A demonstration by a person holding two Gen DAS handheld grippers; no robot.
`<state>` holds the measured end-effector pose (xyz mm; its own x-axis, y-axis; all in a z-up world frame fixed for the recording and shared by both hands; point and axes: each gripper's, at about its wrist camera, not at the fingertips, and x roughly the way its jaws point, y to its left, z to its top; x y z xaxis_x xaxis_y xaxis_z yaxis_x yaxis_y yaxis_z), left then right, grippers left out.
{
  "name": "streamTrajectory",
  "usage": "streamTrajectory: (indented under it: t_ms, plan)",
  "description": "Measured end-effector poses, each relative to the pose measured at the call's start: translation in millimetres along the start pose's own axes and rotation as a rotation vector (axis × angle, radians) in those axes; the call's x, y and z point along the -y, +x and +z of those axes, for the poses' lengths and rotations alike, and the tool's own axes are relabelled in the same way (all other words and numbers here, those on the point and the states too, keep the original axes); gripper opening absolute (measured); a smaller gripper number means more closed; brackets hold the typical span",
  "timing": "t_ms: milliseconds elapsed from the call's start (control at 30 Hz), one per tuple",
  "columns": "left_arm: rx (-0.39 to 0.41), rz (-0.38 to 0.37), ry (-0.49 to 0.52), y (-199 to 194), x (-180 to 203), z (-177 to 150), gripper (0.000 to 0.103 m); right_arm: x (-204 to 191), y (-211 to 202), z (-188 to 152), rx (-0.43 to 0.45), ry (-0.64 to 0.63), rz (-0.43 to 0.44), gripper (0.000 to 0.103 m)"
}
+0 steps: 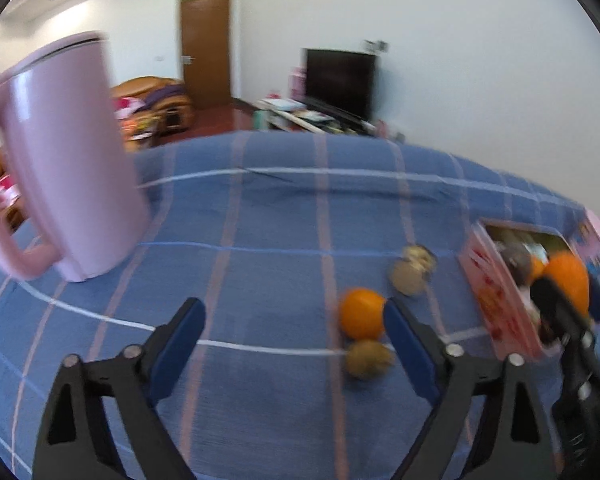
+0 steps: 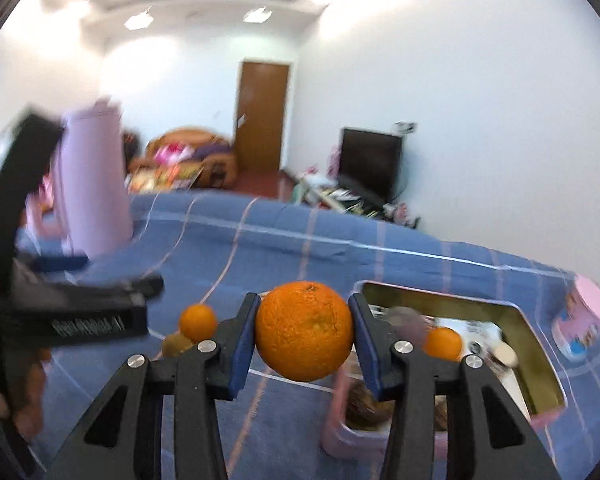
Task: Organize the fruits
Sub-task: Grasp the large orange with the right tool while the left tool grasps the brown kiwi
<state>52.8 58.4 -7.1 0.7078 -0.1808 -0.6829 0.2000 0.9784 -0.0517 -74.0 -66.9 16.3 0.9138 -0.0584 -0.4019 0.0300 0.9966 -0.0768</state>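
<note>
A large orange (image 2: 304, 330) was clamped above the pink tin (image 2: 540, 322). A small orange (image 1: 361, 313) and two kiwis (image 1: 369, 358) lay at the tin's 9 o'clock.

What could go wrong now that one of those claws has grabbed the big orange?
The large orange is round and pinched only at its sides by the right gripper, so it might slip and drop. The pink box already holds a small orange and other items, so room may be tight. The open left gripper hovers close to another orange and brown fruit on the blue cloth; a nudge could send them rolling.
</note>
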Motion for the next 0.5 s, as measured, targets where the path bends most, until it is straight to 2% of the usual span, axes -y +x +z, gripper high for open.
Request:
streamTrajectory:
  t_ms: [167,233,300,367,433,500]
  plan:
    - [-0.079,-0.087,0.063,15.3,26.0,-9.0,0.077,7.1,-1.0,2.8,-0.004,0.059,0.003,0.047]
    - [-0.115,-0.075,0.084,24.0,31.4,-12.5,0.066,6.8,-2.1,1.8,-0.009,0.059,0.008,0.047]
    - [-0.16,-0.05,0.089,33.3,32.2,-14.4,0.059,5.9,-1.1,1.6,-0.013,0.061,0.013,0.047]
    - [-0.145,-0.065,0.064,31.0,27.7,-12.3,0.054,8.0,-0.3,1.4,-0.019,0.063,0.018,0.047]
    - [-0.145,-0.048,0.056,31.0,23.8,-10.3,0.035,10.0,-1.8,0.3,-0.021,0.063,0.019,0.047]
    - [-0.144,-0.036,0.047,30.4,19.7,-9.5,0.032,9.1,-1.4,-0.2,-0.021,0.061,0.018,0.047]
